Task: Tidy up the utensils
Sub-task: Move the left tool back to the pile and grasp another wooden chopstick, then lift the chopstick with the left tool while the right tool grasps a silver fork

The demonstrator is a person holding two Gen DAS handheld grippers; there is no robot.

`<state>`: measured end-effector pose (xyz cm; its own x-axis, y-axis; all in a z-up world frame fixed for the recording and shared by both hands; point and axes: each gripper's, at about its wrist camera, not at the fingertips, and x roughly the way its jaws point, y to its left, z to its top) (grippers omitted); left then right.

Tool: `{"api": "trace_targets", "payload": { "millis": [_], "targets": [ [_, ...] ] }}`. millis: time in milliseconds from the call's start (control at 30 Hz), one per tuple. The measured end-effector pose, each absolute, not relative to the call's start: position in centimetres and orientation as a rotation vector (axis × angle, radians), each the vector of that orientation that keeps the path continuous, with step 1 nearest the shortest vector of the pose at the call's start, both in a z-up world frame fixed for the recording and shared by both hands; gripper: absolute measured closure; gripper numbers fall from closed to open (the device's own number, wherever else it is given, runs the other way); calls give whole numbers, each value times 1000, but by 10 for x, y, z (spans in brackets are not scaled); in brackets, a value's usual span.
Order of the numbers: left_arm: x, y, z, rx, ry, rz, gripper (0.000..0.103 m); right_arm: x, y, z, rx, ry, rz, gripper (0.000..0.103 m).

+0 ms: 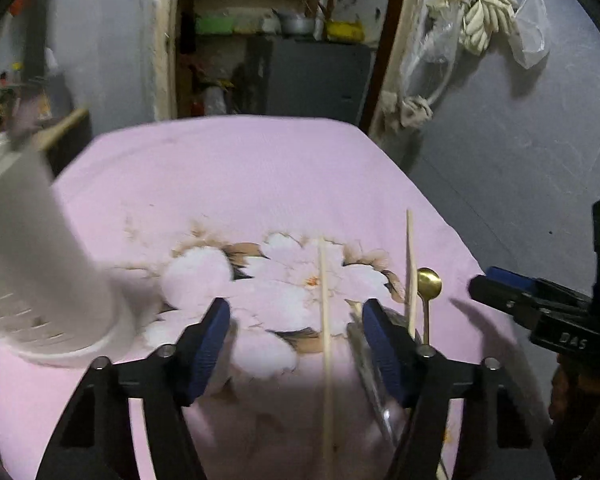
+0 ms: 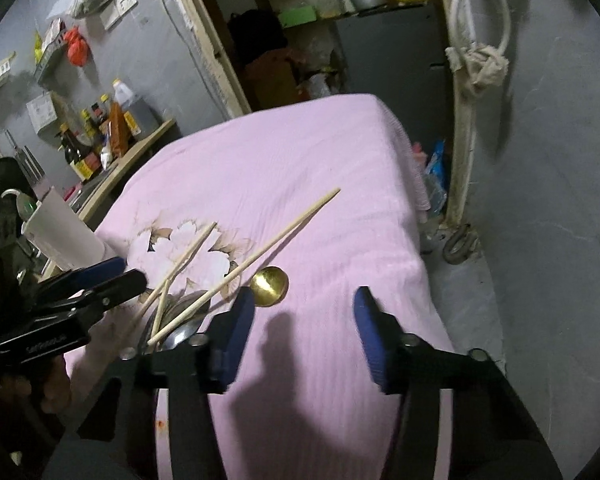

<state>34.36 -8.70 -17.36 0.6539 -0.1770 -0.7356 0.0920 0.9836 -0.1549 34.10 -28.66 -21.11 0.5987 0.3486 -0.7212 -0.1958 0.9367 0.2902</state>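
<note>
Left gripper [image 1: 296,312]: jaws partly apart, blue pads facing each other with nothing pressed between them. Below the gap lies the flower print of the pink cloth [image 1: 228,184], and one wooden chopstick [image 1: 325,320] runs lengthwise through the right half of the gap, clear of both pads as far as can be seen. Just behind the right pad a second chopstick [image 1: 410,264] lies roughly parallel to the first, and beside it a gold spoon [image 1: 429,280], bowl pointing away from the camera. A steel utensil [image 1: 370,364] shows dimly under the right pad; its type cannot be told.

Right gripper [image 2: 304,300]: jaws partly apart, gripping nothing; only bare pink cloth [image 2: 332,184] and a shadow lie between the pads. The gold spoon [image 2: 269,285] lies just beside the left pad, bowl upward. To its left, chopsticks [image 2: 260,254] lie crossed in a loose heap over steel utensils [image 2: 182,330] near the front edge of the table.

A white holder [image 1: 40,264] stands at the far left of the table, already carrying some utensils in the right wrist view [image 2: 62,236]. The right gripper [image 1: 540,308] enters the left wrist view at the right edge; the left gripper [image 2: 128,276] appears at the left of the right wrist view, held in a hand [image 2: 56,392].

Beyond the table: grey walls, a doorway to a storeroom, and a shelf of bottles [image 2: 100,128].
</note>
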Motion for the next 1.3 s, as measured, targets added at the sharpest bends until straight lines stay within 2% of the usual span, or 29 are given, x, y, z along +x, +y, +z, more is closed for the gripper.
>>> {"api": "trace_targets", "payload": {
  "millis": [100,233,300,367,600,700,900,1033,1300],
  "targets": [
    [358,-94,-180,-99,876,-183,54,351,-281,-216,174,891,347,69],
    [375,-98,-187,-123,914,-216,61,360,-277,-221,166,909,379,76],
    [381,-101,-191,-122,934,-221,68,364,-274,-221,163,911,397,77],
    [385,-103,-192,-112,936,-222,70,366,-274,-222,159,915,416,77],
    [402,-112,-192,-37,968,-255,72,370,-260,-219,58,929,454,76],
    [407,-112,-192,-28,976,-247,82,367,-257,-216,40,928,463,77],
    [412,-112,-190,-36,1009,-241,95,363,-252,-212,0,933,434,92],
    [411,-117,-190,-32,1014,-246,98,367,-264,-211,108,960,422,99],
    [382,-93,-161,-207,914,-257,98,341,-267,-180,143,891,417,101]
  ]
}}
